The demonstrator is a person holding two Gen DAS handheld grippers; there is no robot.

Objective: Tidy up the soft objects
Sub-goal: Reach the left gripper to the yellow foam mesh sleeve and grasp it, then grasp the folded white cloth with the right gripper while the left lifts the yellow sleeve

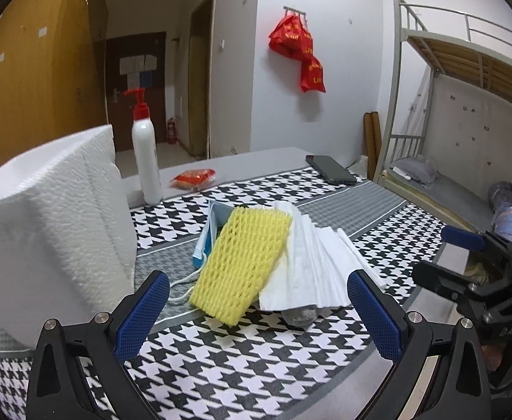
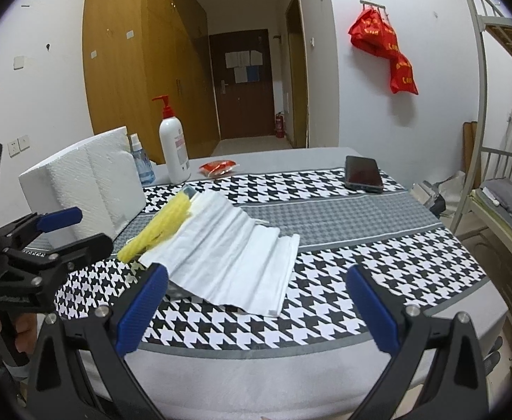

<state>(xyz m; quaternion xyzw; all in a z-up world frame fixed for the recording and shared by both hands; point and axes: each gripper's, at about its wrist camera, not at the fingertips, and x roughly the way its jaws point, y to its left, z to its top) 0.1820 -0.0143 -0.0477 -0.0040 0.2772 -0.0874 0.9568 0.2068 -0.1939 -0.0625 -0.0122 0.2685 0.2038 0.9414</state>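
Both the left claw [image 1: 257,311] and the right claw [image 2: 256,306] are spread wide, nothing held. The yellow foam net [image 1: 240,264] and white tissues [image 1: 317,262] lie heaped mid-worktop [image 1: 242,367]; sorting is judged barely started

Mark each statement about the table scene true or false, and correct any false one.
1. Both claws are open and hold nothing. True: the left claw and the right claw are spread and empty.
2. The yellow foam net lies partly on the white cloth. True.
3. The phone rests on the cloth. False: it lies apart, near the table's far edge.
4. The pump bottle lies on its side. False: it stands upright.
5. A red bag hangs on the wall. True.
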